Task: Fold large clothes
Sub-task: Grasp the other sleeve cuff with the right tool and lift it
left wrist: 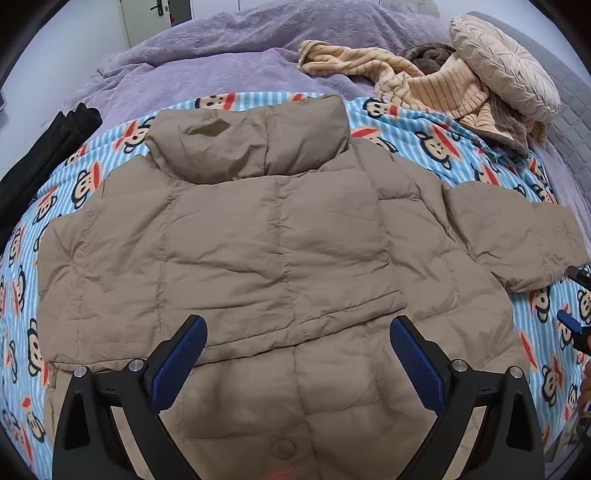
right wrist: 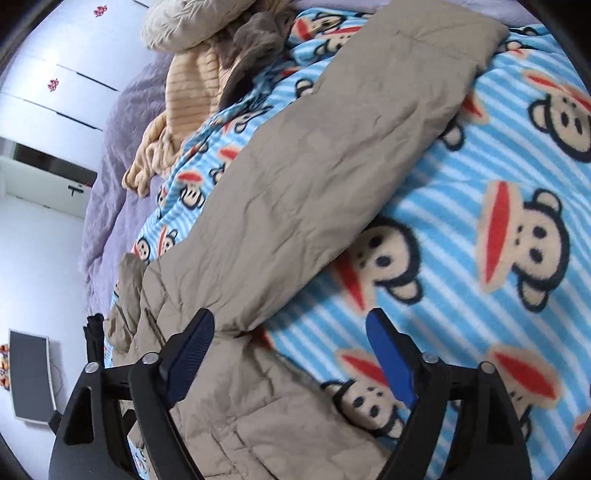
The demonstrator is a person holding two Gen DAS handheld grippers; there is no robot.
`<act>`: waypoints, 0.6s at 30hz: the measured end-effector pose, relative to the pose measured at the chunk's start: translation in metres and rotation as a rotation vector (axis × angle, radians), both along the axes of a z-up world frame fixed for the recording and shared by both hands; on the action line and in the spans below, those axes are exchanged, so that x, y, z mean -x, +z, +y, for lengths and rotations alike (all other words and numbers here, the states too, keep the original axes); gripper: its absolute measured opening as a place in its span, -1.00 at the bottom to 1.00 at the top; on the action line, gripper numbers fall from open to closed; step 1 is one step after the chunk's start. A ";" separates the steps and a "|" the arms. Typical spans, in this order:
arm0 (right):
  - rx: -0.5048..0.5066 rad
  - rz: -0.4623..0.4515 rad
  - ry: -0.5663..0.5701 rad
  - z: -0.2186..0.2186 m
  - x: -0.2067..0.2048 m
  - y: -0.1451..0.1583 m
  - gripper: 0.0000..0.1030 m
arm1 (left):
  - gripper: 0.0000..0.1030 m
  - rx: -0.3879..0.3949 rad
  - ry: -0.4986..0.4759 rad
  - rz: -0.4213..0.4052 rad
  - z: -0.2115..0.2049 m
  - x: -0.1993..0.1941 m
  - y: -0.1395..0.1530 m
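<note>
While both claws gape empty — jacket (left wrist: pixel 258 236) lies flat.

The right gripper (right wrist: pixel 291 350) hangs over the bed with its blue-padded jaws spread wide and nothing clamped between them. Under it lies the tan puffer jacket (right wrist: pixel 295 177); one sleeve stretches away from the gripper toward the upper right, flat on the monkey-print blanket (right wrist: pixel 480 155), and the left finger's tip sits over the jacket's edge while the right finger hangs above bare blanket. Beyond the jacket, up at the far side, a striped beige garment (right wrist: pixel 188 99) is bunched beside a pale round cushion (right wrist: pixel 173 26). To the jacket's left runs a lilac bedspread (right wrist: pixel 110 155), then white wardrobe doors (right wrist: pixel 55 85) and a grey monitor (right wrist: pixel 31 376) lower down.
</note>
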State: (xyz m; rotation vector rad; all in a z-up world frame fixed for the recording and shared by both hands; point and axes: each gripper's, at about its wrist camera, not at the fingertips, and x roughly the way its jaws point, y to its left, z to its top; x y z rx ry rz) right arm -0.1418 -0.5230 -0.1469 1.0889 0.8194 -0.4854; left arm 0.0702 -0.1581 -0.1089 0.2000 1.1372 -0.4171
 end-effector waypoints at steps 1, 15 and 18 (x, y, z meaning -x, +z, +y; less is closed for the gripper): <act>-0.006 -0.001 -0.020 -0.009 0.004 -0.001 0.79 | 0.94 -0.010 0.000 -0.002 -0.005 0.001 0.000; -0.104 -0.046 -0.156 -0.113 0.007 -0.030 0.81 | 0.94 -0.032 0.030 0.058 -0.048 0.002 -0.015; -0.147 -0.082 -0.181 -0.131 0.001 -0.034 0.81 | 0.94 -0.024 0.019 0.074 -0.053 0.003 -0.016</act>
